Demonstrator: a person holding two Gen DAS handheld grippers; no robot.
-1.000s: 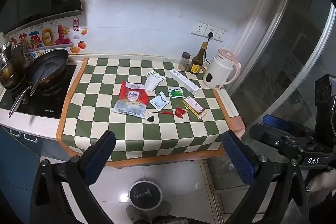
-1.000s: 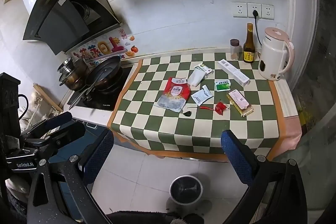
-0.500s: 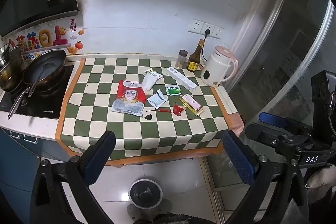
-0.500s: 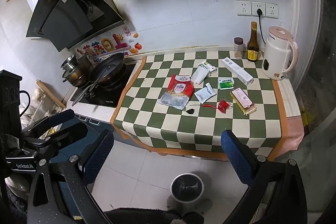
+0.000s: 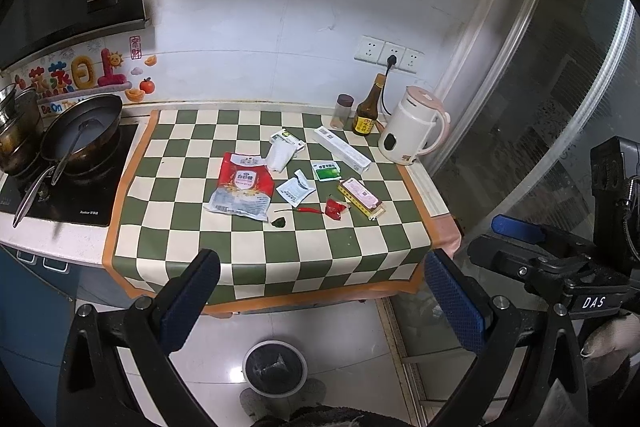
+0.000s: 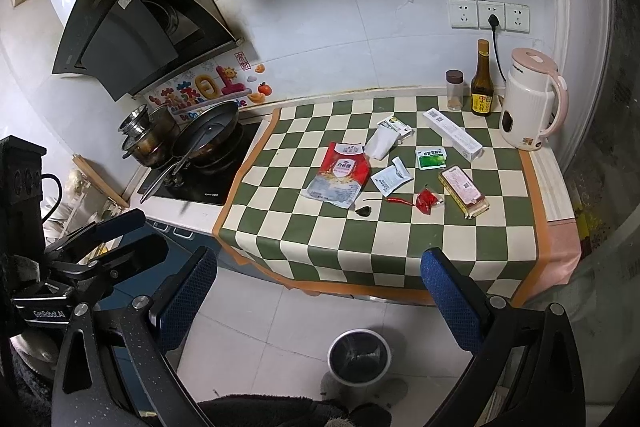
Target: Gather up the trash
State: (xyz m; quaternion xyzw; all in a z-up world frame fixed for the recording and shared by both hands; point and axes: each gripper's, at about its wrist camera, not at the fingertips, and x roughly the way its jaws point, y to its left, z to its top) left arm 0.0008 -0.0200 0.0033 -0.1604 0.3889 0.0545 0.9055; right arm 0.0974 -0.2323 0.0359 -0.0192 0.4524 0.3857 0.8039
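Observation:
Trash lies on the green-checked counter mat [image 5: 280,251]: a red and white bag [image 5: 242,191] [image 6: 340,177], a white pouch [image 5: 282,153], a small white sachet [image 5: 296,189], a green sachet [image 5: 327,171], a red wrapper [image 5: 334,207] [image 6: 426,201], a red chili [image 5: 308,211], a pink and yellow box [image 5: 360,197] and a long white box [image 5: 342,149]. A grey bin [image 5: 274,367] [image 6: 358,357] stands on the floor below. My left gripper [image 5: 320,301] and right gripper [image 6: 320,299] are open and empty, well back from the counter.
A pink-handled white kettle [image 5: 412,137], a brown bottle [image 5: 368,113] and a spice jar [image 5: 344,111] stand at the back right. A pan [image 5: 80,133] and pots sit on the stove at left. A glass door [image 5: 540,127] is at right.
Both grippers have drawn slightly back and up from the counter, so the counter looks a little smaller. Nothing on the mat has moved.

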